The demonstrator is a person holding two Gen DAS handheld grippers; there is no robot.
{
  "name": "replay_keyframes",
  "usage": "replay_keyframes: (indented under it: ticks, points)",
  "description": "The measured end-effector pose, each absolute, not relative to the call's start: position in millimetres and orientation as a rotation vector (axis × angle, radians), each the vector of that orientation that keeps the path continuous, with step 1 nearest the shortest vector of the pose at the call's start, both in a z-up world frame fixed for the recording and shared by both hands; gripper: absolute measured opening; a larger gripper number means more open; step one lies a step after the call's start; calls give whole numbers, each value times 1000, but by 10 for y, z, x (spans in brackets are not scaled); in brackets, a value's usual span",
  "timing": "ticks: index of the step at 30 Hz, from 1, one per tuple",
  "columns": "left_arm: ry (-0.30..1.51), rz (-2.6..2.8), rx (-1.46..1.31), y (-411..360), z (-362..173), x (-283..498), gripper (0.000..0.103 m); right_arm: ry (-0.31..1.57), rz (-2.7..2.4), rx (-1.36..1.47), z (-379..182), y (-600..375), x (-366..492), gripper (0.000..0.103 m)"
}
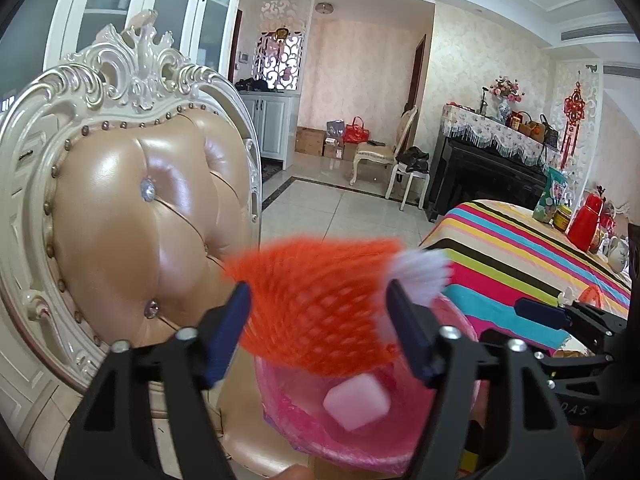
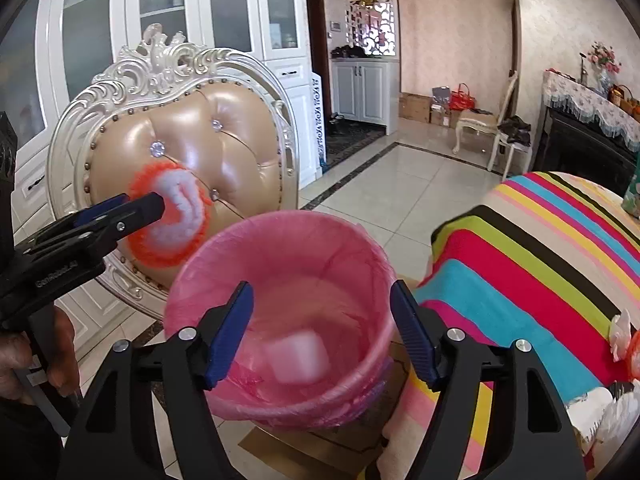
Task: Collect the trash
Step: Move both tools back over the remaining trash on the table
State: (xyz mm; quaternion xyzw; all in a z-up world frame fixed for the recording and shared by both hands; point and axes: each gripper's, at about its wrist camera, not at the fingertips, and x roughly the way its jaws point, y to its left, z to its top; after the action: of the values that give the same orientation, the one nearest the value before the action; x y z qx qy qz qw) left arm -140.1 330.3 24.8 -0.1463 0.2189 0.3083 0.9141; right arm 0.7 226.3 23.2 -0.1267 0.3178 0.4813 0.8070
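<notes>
As the orange foam net [image 1: 320, 304] hangs between our left hand-held gripper [image 1: 320, 328] and its spread jaws, the right hand-held gripper [image 2: 322, 332] gapes empty above the pink-lined bin [image 2: 224, 248]; next, clear both away.

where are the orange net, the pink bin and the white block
orange net [image 1: 316, 308], left wrist view, middle of the mesh
pink bin [image 2: 280, 236], right wrist view, far rim with the liner over it
white block [image 2: 298, 356], right wrist view, its top face inside the bin
</notes>
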Motion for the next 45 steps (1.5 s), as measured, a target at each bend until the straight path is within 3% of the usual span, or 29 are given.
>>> replay_keyframes:
  ticks: [10,20,45]
  points:
    - [476,567,-294,3141,196,-1193,75,664,901,-200,294,1623,196,76]
    - [492,422,-279,2573,145,-835,87,652,721,-120,296,573,284,80]
    - [537,80,-192,910,57,239,86,702,365,43,30,-1534,498,85]
